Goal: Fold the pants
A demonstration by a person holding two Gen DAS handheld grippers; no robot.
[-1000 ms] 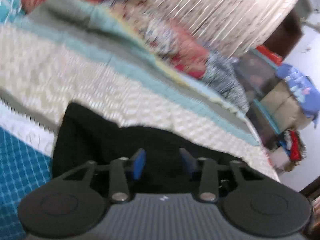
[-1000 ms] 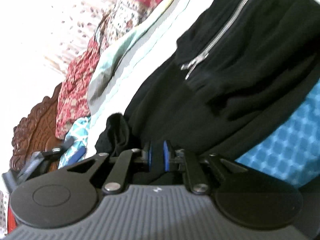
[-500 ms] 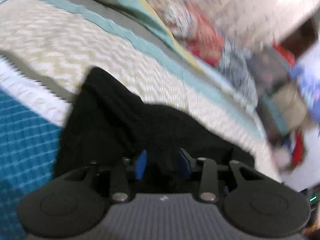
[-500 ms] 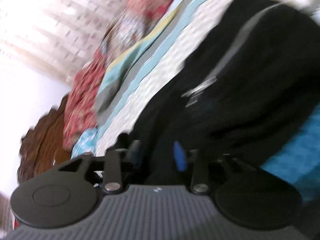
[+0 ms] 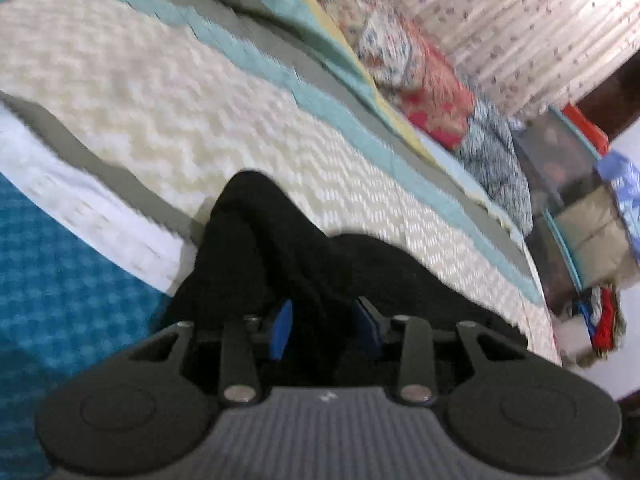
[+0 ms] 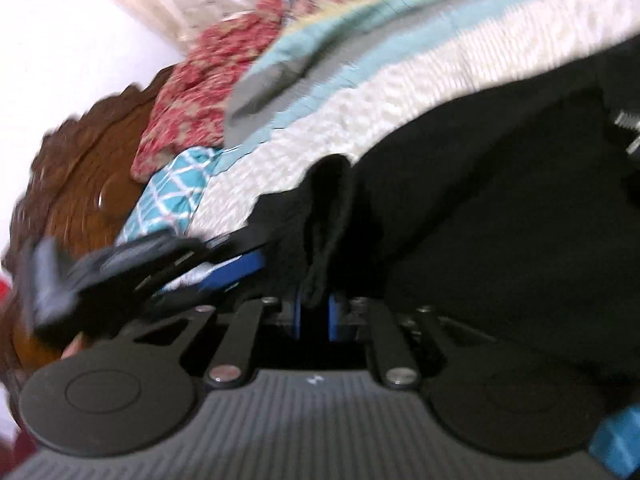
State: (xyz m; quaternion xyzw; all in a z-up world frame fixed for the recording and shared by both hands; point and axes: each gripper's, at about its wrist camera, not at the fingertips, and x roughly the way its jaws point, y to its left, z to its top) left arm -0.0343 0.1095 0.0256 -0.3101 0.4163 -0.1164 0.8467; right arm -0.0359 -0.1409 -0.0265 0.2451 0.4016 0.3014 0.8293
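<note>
The black pants [image 5: 280,256] lie crumpled on the striped bedspread [image 5: 168,92]. My left gripper [image 5: 324,330] is open, its blue pads apart with black cloth lying between and under them. In the right wrist view the pants [image 6: 500,208] fill the right side, with a zipper [image 6: 628,132] at the edge. My right gripper [image 6: 314,314] has its pads close together on a fold of black cloth [image 6: 324,236]. The left gripper [image 6: 168,256] shows blurred at the left of that view.
Floral pillows [image 5: 420,76] and a curtain [image 5: 520,20] lie beyond the bed. Boxes and clothes [image 5: 588,224] stand at the right. A carved wooden headboard [image 6: 76,172] is at the left in the right wrist view. A teal quilt [image 5: 60,280] lies near me.
The right gripper opened half a second ago and has closed again on a fold of the pants, nearer the hem. The left gripper stays open and has shifted over the cloth.
</note>
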